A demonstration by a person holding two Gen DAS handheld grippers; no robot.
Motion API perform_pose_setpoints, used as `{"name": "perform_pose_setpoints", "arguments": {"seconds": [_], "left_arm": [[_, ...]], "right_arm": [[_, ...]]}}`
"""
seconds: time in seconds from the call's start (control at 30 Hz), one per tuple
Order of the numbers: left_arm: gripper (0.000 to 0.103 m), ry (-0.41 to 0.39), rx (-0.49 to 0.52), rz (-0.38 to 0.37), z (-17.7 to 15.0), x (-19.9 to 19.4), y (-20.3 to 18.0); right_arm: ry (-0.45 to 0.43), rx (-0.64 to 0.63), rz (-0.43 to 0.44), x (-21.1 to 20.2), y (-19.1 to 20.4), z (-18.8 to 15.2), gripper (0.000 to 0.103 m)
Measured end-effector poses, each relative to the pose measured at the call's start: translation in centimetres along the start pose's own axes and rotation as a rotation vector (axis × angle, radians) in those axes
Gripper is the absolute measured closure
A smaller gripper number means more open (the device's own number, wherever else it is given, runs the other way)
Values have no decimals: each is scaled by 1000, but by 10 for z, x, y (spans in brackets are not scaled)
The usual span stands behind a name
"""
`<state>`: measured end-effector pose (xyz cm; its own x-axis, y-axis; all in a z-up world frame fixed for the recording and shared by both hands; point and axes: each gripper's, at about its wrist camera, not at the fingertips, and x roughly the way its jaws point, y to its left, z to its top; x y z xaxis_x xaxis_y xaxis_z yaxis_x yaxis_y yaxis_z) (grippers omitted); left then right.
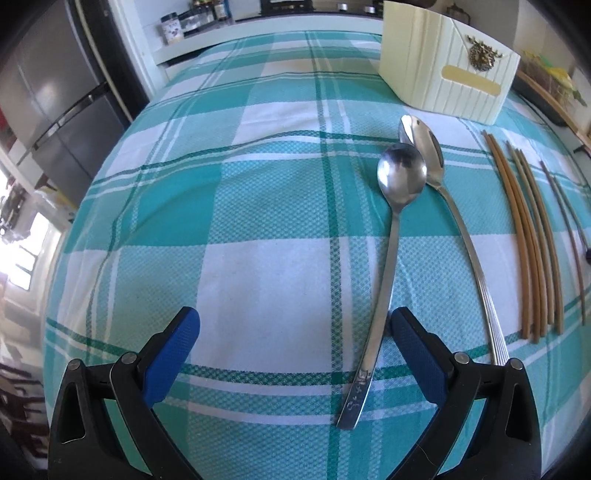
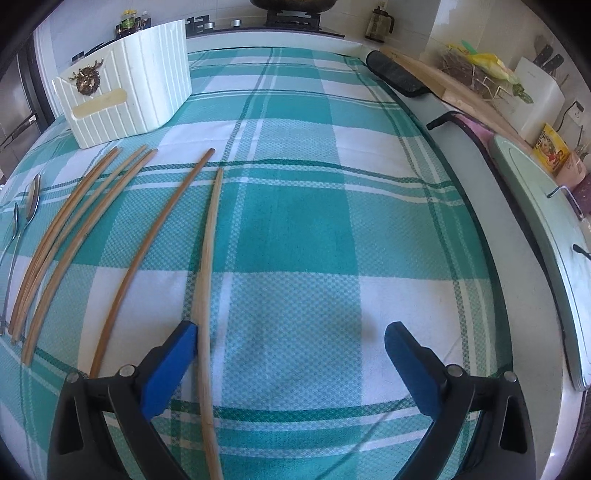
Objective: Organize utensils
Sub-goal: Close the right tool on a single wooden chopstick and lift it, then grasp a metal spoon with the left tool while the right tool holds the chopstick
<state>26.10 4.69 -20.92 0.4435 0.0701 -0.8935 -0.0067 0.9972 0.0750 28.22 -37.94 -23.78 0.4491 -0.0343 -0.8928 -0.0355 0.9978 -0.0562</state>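
Two steel spoons lie side by side on the teal plaid cloth: a shorter spoon (image 1: 388,258) and a longer ribbed-handled spoon (image 1: 454,221). My left gripper (image 1: 295,325) is open, and the shorter spoon's handle lies between its fingers, close to the right pad (image 1: 417,354). Several wooden chopsticks (image 1: 524,240) lie to the right of the spoons. A cream ribbed utensil holder (image 1: 443,62) stands at the back. In the right wrist view my right gripper (image 2: 291,339) is open around the rightmost chopstick (image 2: 208,288), which lies just inside the left pad (image 2: 170,365). The holder (image 2: 129,85) stands far left.
The plaid cloth (image 2: 314,221) covers the table. A fridge (image 1: 55,103) stands off the left side. A counter with jars (image 1: 192,18) and a stove runs behind. To the right sit a cutting board (image 2: 443,85), a knife block (image 2: 535,92) and a pale green lid (image 2: 546,229).
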Motion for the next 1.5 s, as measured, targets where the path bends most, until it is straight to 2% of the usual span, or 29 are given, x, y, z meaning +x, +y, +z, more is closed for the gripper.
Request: {"name": "perform_pose_setpoints", "arguments": {"seconds": [0.1, 0.2, 0.27, 0.33, 0.37, 0.4, 0.47, 0.5, 0.6, 0.63, 0.67, 0.73, 0.83, 0.97, 1.17, 1.3, 1.4, 1.43, 1.47, 1.5], "left_arm": [[1, 34, 109, -97, 12, 7, -16], [2, 20, 193, -130, 30, 15, -32], [10, 19, 201, -159, 42, 19, -37], [17, 20, 194, -169, 54, 23, -39], [18, 19, 194, -164, 59, 25, -40], [19, 20, 193, -165, 64, 27, -40], [23, 24, 189, -168, 70, 30, -40], [25, 23, 189, -171, 71, 30, -40], [41, 13, 189, -184, 76, 30, -40], [59, 7, 189, -189, 78, 30, -40], [68, -1, 190, -179, 80, 29, -40], [68, 7, 174, -198, 84, 29, -37], [68, -29, 128, -217, 85, 16, -23], [68, -109, 107, -235, 83, -21, -10], [68, -239, 112, -263, 71, -84, 0], [69, -308, 114, -280, 67, -116, 4], [69, -344, 114, -291, 67, -136, 4], [74, -353, 115, -301, 70, -141, 4], [103, -355, 118, -323, 72, -145, 3], [100, -349, 119, -340, 77, -149, 3]], "right_arm": [[44, -18, 46, 5, -3, 7, 2], [53, -88, 89, 9, 4, 20, 13], [61, -120, 115, 11, 7, 32, 29], [75, -142, 134, 14, 11, 46, 39], [80, -157, 137, 16, 14, 52, 45], [82, -170, 138, 18, 17, 58, 46], [81, -194, 156, 22, 23, 70, 60], [87, -205, 162, 25, 26, 74, 62], [84, -218, 153, 35, 36, 91, 69], [86, -204, 160, 38, 37, 97, 79], [81, -192, 153, 39, 39, 102, 96], [83, -160, 172, 44, 40, 113, 97], [42, -113, 180, 38, 36, 118, 97], [-81, -61, 241, -7, 23, 114, 97], [-247, -47, 315, -96, 9, 93, 97], [-346, -70, 327, -150, 9, 74, 97], [-403, -79, 332, -175, 10, 68, 97], [-422, -78, 334, -181, 10, 68, 97], [-440, -75, 336, -187, 11, 69, 97], [-459, -73, 336, -191, 12, 71, 97]]}}
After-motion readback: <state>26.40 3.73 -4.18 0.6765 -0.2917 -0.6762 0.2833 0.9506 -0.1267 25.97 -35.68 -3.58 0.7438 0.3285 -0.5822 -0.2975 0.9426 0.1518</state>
